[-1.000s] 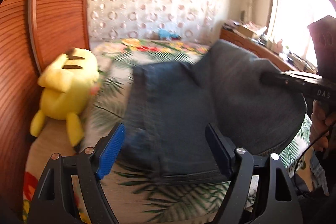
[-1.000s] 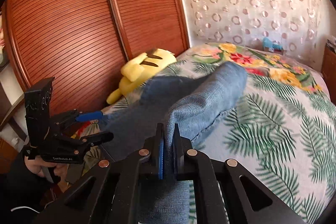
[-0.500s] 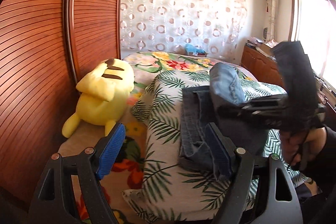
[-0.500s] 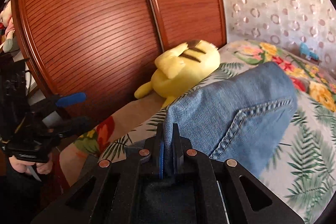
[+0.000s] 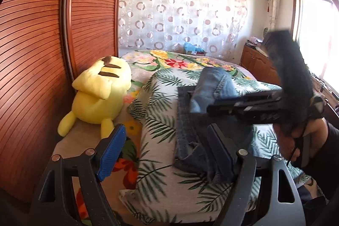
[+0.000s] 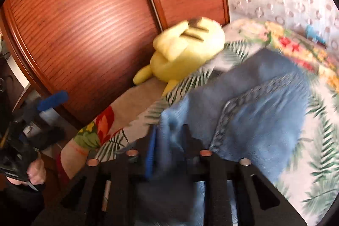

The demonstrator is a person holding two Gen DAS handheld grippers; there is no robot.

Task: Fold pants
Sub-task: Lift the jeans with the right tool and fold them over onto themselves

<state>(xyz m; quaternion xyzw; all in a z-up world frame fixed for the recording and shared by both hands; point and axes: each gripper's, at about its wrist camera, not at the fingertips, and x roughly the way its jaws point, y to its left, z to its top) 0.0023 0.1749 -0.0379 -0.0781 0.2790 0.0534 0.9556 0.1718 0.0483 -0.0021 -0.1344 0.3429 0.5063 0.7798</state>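
Our left gripper (image 5: 167, 149) is spread wide with nothing between its blue pads, hovering at the near corner of the bed (image 5: 161, 200). Our right gripper (image 6: 169, 147) is opening its jaws, and denim still sits between them; blur keeps us from telling whether the pads still press it. Just ahead of both grippers the jeans (image 5: 190, 124) lie partly folded on the leaf-print bedspread, a lighter denim layer doubled over a darker one. Left of the left gripper a yellow plush toy (image 5: 99, 96) slumps against the slatted wooden wardrobe doors (image 5: 42, 56). Seen from the left, the right gripper and the hand (image 5: 305, 141) holding it cross over the jeans, hiding their right half. Beyond, a circle-patterned curtain (image 5: 180, 18) hangs.
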